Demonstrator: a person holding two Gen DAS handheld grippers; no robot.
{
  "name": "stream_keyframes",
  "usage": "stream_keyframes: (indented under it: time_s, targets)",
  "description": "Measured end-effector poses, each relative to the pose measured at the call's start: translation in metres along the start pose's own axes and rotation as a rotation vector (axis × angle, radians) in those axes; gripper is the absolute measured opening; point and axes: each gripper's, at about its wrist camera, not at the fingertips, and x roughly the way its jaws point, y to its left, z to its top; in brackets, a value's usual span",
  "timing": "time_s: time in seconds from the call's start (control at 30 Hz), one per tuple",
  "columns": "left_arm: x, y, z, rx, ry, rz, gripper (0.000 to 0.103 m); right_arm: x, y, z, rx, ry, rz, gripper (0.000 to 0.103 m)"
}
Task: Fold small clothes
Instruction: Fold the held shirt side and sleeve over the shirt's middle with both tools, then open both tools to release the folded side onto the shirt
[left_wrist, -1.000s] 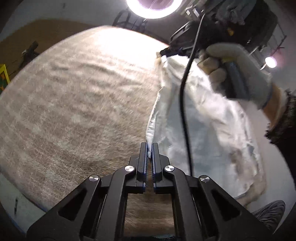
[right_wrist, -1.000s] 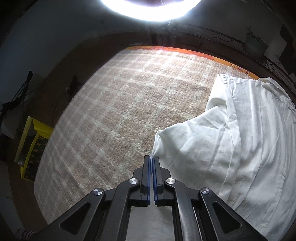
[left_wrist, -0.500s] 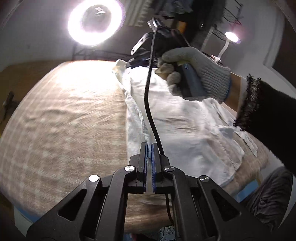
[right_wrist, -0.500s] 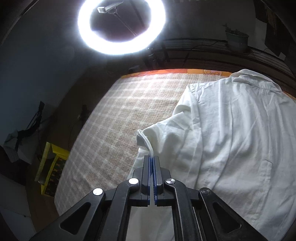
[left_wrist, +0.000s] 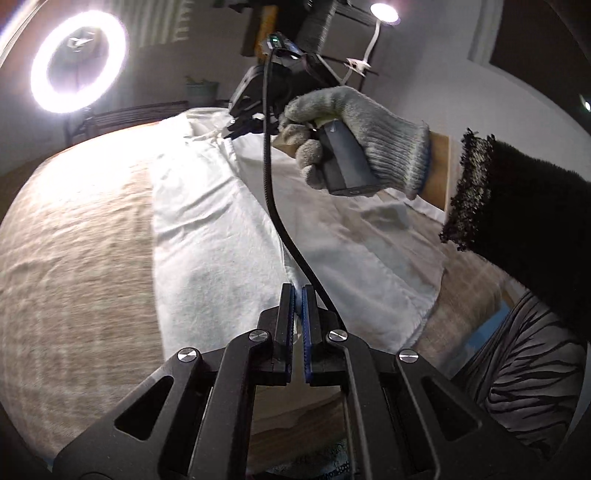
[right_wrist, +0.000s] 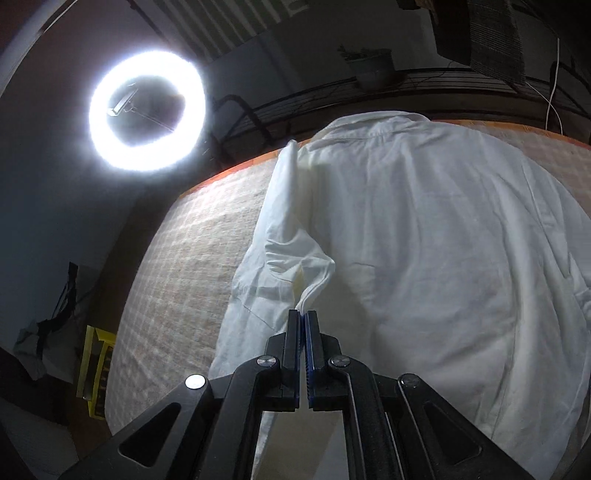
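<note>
A white shirt (left_wrist: 221, 236) lies on a beige checked cloth-covered table (left_wrist: 74, 236). My left gripper (left_wrist: 298, 291) is shut on the shirt's near side edge, lifted and carried over the body. In the right wrist view the shirt (right_wrist: 443, 240) lies spread with its collar at the far end. My right gripper (right_wrist: 303, 315) is shut on the shirt's sleeve edge, pulled up over the body. The right gripper (left_wrist: 236, 133) also shows in the left wrist view, held by a gloved hand (left_wrist: 354, 129) near the collar.
A ring light (left_wrist: 77, 62) stands beyond the table's far edge; it also shows in the right wrist view (right_wrist: 147, 110). A yellow crate (right_wrist: 96, 369) sits on the floor at left. A black cable (left_wrist: 273, 192) hangs across the shirt. A striped cloth (left_wrist: 524, 369) lies at right.
Both grippers have lifted the shirt's left edge and swung it rightward over the shirt's body. The views have tilted up, so the ring light and the collar now show.
</note>
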Motion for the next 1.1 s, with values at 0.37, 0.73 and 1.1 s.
stream_keyframes:
  time_s: [0.37, 0.73, 1.1]
  targets:
    - [0.017, -0.006, -0.014, 0.025, 0.065, 0.030, 0.001, 0.022, -0.015, -0.013, -0.023, 0.055, -0.026, 0.000]
    - [-0.015, -0.016, -0.033, 0.139, 0.097, -0.002, 0.008, -0.006, -0.025, -0.023, -0.058, 0.036, -0.083, 0.030]
    - [-0.065, 0.041, -0.021, -0.021, 0.021, 0.060, 0.008, -0.079, 0.030, -0.093, -0.235, -0.034, 0.112, 0.026]
